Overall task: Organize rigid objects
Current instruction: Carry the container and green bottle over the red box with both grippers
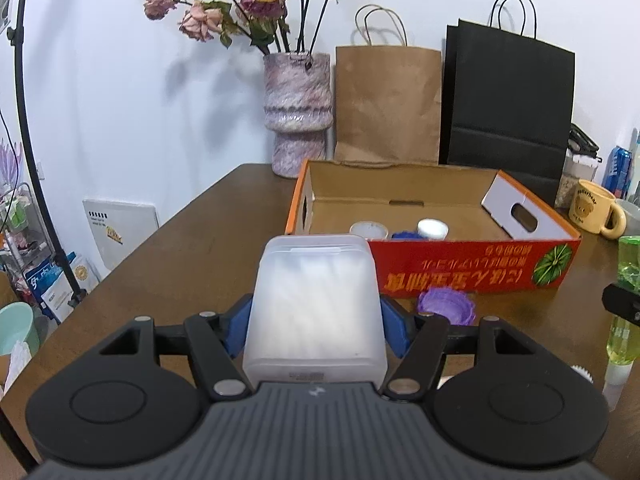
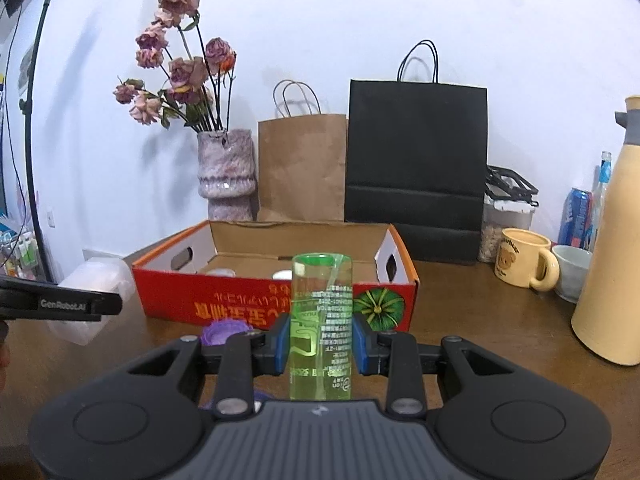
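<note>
My left gripper [image 1: 315, 328] is shut on a frosted white plastic box [image 1: 316, 308], held above the wooden table in front of the red cardboard tray [image 1: 472, 268]. The box also shows at the left of the right wrist view [image 2: 96, 284]. My right gripper [image 2: 320, 344] is shut on a clear green bottle [image 2: 322, 320], held upright before the tray [image 2: 240, 304]. The bottle shows at the right edge of the left wrist view [image 1: 628, 280]. Inside the tray lie a white jar [image 1: 432, 229], a grey round lid [image 1: 370, 230] and a blue item [image 1: 404, 235]. A purple frilly piece [image 1: 446, 306] lies on the table before the tray.
Behind the tray stand a vase of dried roses [image 1: 298, 112], a brown paper bag [image 1: 388, 104] and a black paper bag [image 1: 508, 104]. At the right are a yellow mug [image 2: 524, 264], a small cup [image 2: 572, 270], a cream flask [image 2: 612, 248] and a blue can [image 2: 576, 216].
</note>
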The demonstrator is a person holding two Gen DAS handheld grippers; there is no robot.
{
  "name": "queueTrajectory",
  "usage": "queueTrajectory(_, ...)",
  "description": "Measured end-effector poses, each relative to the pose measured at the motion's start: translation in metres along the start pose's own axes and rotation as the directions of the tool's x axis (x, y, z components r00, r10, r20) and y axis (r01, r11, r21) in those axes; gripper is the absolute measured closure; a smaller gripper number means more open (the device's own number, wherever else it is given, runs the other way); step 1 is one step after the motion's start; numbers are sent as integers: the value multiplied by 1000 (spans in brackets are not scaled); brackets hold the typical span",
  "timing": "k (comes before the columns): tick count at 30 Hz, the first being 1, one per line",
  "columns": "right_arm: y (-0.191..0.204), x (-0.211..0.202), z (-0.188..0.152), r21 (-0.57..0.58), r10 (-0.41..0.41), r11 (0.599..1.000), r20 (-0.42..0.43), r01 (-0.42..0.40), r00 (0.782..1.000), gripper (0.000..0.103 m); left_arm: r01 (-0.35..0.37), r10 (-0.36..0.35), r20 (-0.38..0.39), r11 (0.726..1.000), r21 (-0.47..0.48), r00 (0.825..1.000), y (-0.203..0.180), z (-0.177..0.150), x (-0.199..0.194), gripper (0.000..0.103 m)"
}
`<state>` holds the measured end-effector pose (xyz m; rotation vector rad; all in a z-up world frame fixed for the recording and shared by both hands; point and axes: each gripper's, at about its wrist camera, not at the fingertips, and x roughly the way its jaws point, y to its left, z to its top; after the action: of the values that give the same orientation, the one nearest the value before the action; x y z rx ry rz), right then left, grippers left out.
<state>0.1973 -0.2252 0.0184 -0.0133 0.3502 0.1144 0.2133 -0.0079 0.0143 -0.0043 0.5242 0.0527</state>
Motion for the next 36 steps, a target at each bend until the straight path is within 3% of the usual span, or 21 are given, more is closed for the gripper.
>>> queueTrajectory(36,21,60,68,-6,33,999,129,-32,991,73,20,-15,86,999,-47,996,-24,63,35,36)
